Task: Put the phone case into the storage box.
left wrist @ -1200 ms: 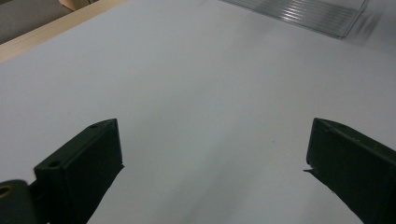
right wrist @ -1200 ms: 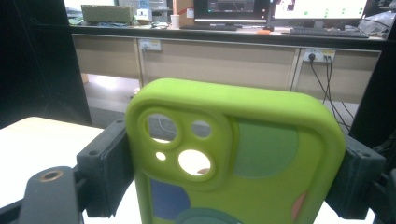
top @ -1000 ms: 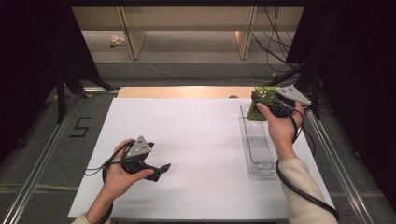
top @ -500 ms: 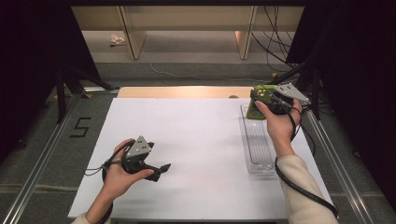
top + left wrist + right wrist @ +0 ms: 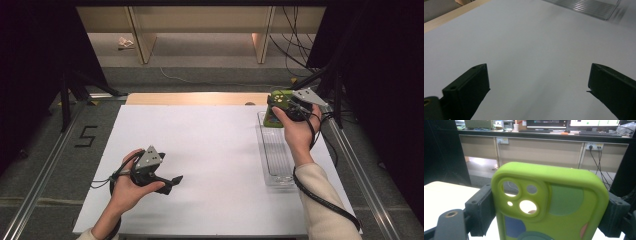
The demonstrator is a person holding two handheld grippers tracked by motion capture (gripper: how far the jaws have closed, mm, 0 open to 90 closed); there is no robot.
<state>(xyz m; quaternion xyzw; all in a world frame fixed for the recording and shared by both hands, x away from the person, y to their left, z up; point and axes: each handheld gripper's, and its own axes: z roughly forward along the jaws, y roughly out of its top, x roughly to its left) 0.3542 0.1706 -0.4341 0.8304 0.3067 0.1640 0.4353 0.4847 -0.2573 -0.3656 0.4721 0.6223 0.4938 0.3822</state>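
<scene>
A lime-green phone case (image 5: 273,118) with camera cut-outs and coloured patches is held upright in my right gripper (image 5: 278,104), above the far end of a clear plastic tray (image 5: 276,161). In the right gripper view the case (image 5: 564,200) spans the space between the jaws, and both black pads (image 5: 481,207) press on its sides. My left gripper (image 5: 174,180) rests low over the white tabletop (image 5: 210,145) at the near left, held in a hand. In the left gripper view it (image 5: 537,78) stands wide open with nothing between its jaws.
The ribbed clear tray (image 5: 586,7) lies along the table's right side. A wooden strip (image 5: 195,98) borders the far edge. Cables trail from both grippers. Metal rails (image 5: 45,165) run beside the table, and beyond the table are cabinets (image 5: 536,150) and floor cables.
</scene>
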